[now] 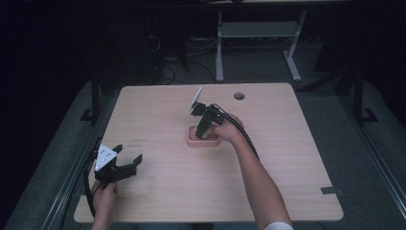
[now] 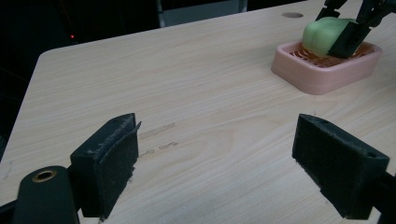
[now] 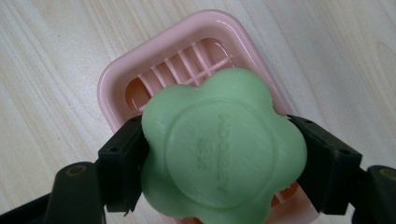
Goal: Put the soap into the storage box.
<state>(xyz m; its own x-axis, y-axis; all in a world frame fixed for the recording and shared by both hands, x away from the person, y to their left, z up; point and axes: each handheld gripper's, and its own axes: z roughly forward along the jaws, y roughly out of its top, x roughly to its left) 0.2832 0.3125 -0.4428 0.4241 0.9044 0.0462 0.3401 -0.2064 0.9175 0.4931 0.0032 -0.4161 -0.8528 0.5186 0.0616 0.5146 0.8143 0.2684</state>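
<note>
Fingers of my right gripper [image 3: 219, 163] are closed on a green soap [image 3: 222, 154], one black pad [image 3: 122, 161] pressed against each side of it. In the right gripper view I see the soap as a flower-shaped bar with a raised round centre bearing embossed lettering that I cannot read. It is held directly over a pink soap dish [image 3: 112, 79], whose slatted floor shows behind the bar; whether the soap touches the slats I cannot tell. In the high view, the right gripper [image 1: 203, 130] points down into the dish [image 1: 191, 142], which sits near the middle of the light wooden table [image 1: 287, 158], with the right hand [image 1: 229, 128] just behind the tool.

Fingers of my left gripper [image 2: 229, 163] stand wide apart and hold nothing; bare table [image 2: 187, 84] lies between the two pads [image 2: 112, 158]. In the high view, the left gripper [image 1: 128, 162] sits near the table's front left corner, well apart from the dish, and the left hand [image 1: 104, 197] grips it from below. In the left gripper view, the dish [image 2: 322, 74] and soap [image 2: 322, 35] appear at the upper right.
</note>
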